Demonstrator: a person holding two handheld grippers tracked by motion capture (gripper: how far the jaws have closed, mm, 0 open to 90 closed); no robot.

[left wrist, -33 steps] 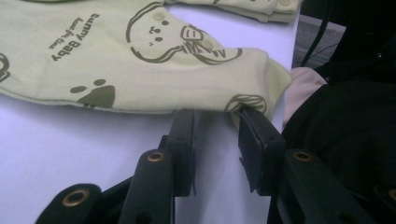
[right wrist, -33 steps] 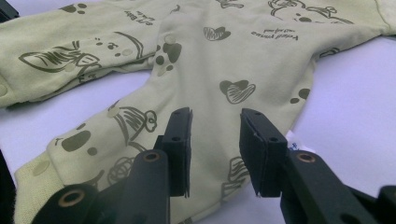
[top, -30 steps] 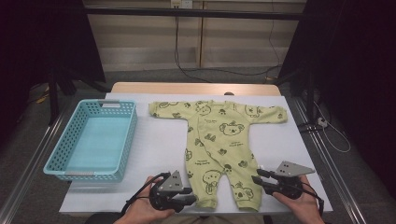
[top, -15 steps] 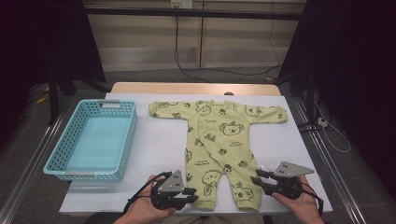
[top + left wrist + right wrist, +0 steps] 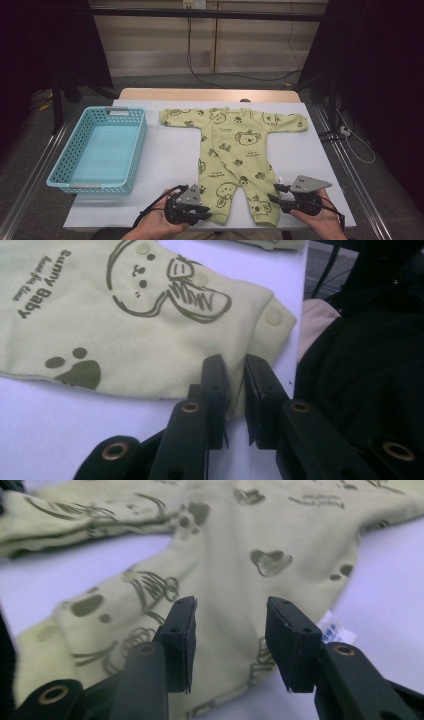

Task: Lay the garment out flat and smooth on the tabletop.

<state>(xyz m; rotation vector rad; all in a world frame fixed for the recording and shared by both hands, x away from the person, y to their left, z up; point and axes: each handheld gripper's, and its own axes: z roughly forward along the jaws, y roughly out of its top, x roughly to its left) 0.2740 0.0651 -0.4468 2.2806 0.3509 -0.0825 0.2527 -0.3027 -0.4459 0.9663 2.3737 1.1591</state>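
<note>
A pale green baby romper (image 5: 235,150) with dark koala prints lies flat on the white table (image 5: 165,165), legs toward me. My left gripper (image 5: 207,212) is at the end of the left leg. Its jaws have just been closing and now pinch the snap-button cuff (image 5: 260,335) between them (image 5: 235,362). My right gripper (image 5: 274,192) is at the outer edge of the right leg. Its jaws (image 5: 230,605) have just been opening and stand apart over the fabric (image 5: 220,570), with a white care label (image 5: 332,627) beside the right jaw.
A light blue plastic basket (image 5: 60,175) stands on the table's left side. The table's front edge runs just under both hands. Dark curtains and cables lie beyond the far edge.
Both hands stay at the romper's leg ends. No clear shift of the grippers or the romper shows in the high view.
</note>
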